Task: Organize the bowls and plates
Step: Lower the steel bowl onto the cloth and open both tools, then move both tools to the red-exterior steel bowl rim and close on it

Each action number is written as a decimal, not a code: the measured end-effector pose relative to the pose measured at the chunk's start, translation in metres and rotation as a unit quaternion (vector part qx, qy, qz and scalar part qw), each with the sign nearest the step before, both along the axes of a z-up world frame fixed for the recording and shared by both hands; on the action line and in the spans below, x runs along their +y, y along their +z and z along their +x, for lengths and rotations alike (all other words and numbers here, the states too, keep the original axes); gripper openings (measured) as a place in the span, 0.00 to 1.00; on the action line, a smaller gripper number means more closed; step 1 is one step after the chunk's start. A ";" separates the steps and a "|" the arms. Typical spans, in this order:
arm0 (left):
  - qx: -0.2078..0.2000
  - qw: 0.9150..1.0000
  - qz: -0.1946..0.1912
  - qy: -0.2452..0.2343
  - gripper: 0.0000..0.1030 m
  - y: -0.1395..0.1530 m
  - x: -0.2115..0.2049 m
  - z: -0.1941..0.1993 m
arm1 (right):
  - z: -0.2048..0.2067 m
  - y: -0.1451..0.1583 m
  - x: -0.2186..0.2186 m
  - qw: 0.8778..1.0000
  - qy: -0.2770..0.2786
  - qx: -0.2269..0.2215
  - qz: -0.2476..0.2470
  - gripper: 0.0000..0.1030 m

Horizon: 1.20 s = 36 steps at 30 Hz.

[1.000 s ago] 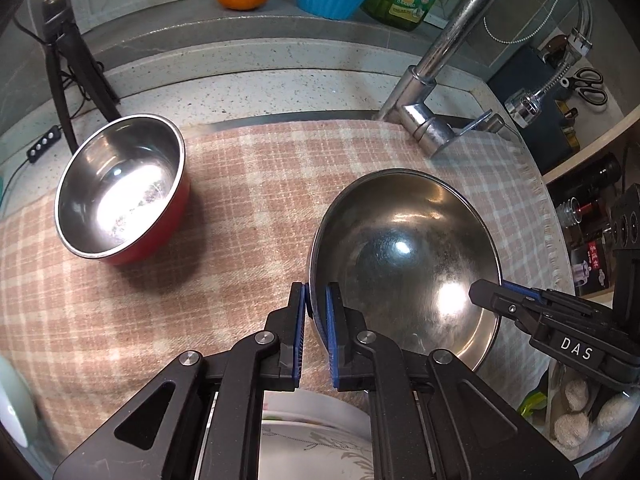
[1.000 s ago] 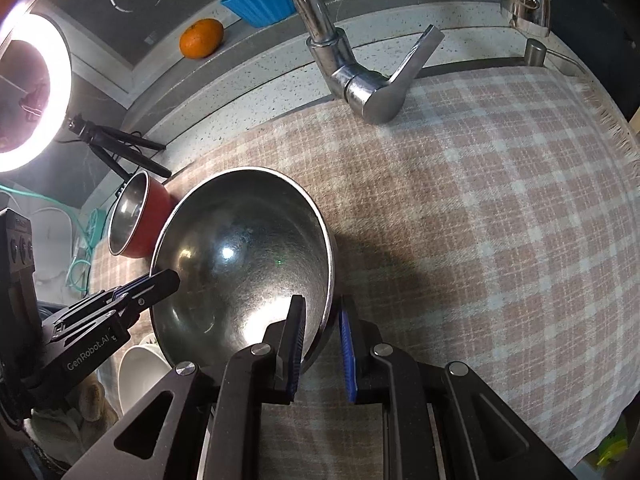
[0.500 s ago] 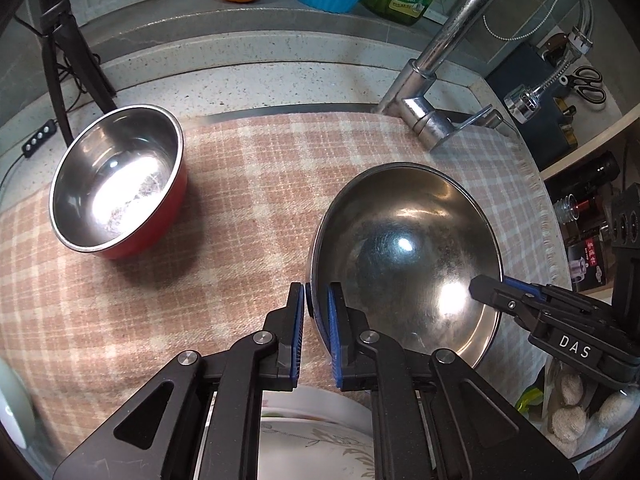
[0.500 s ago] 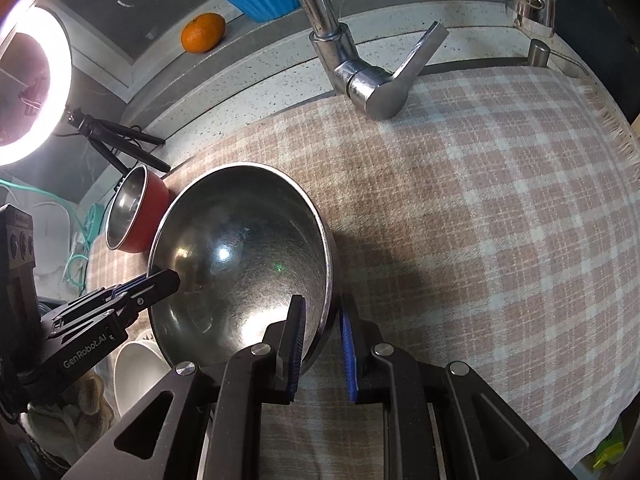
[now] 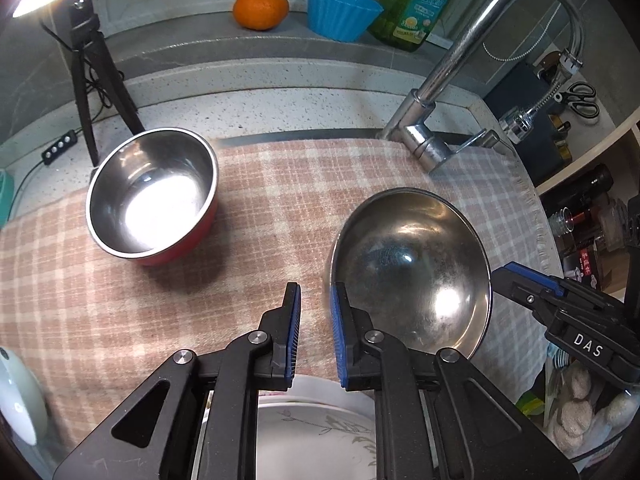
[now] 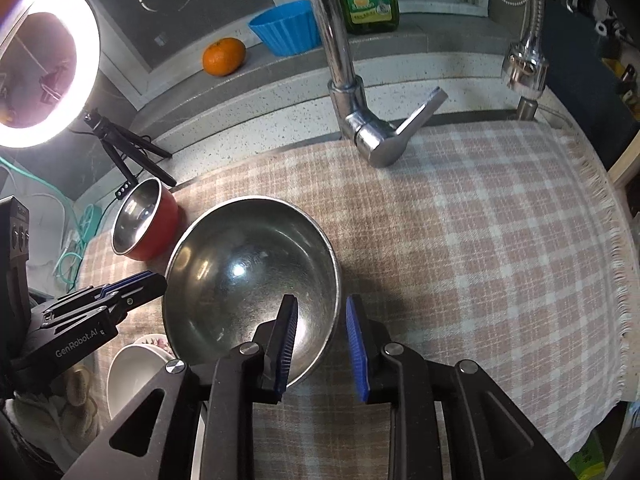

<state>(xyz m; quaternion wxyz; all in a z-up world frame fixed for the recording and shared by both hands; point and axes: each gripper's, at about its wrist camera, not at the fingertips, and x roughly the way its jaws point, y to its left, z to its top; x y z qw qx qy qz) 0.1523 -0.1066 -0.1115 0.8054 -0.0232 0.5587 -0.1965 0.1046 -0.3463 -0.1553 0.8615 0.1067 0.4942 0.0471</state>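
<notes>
A large steel bowl [image 5: 412,272] rests on the checked cloth [image 5: 260,216]; it also shows in the right wrist view [image 6: 248,276]. My left gripper [image 5: 314,300] is open, its fingers just left of the bowl's rim. My right gripper [image 6: 320,312] is open, straddling the bowl's near right rim without gripping it. A smaller red bowl [image 5: 154,196] with a steel inside stands upright at the left of the cloth, also in the right wrist view [image 6: 142,220]. A white patterned plate [image 5: 316,428] lies below the left gripper.
A tap [image 5: 436,120] rises at the back edge of the cloth. On the ledge sit an orange [image 5: 260,8], a blue cup [image 5: 342,12] and a green bottle [image 5: 416,0]. A tripod [image 5: 96,80] with a ring light [image 6: 44,68] stands at left. A white bowl [image 6: 132,376] sits at lower left.
Both grippers have opened and let go of the large steel bowl's rim. The bowl now rests on the cloth. Both cameras have pulled back slightly.
</notes>
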 end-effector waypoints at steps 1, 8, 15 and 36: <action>-0.001 1.000 -0.002 0.003 0.13 0.000 0.002 -0.001 | -0.001 0.002 0.001 1.000 0.001 -0.003 -0.002 0.22; -0.005 1.000 -0.008 0.017 0.13 0.004 0.019 -0.005 | -0.010 0.022 0.018 0.999 0.018 -0.036 -0.031 0.22; -0.012 0.999 -0.016 0.037 0.13 0.013 0.044 -0.010 | -0.016 0.041 0.040 0.995 0.041 -0.070 -0.057 0.23; -0.028 0.994 -0.025 0.107 0.13 0.029 0.119 -0.004 | 0.004 0.053 0.102 0.990 0.111 -0.076 -0.046 0.32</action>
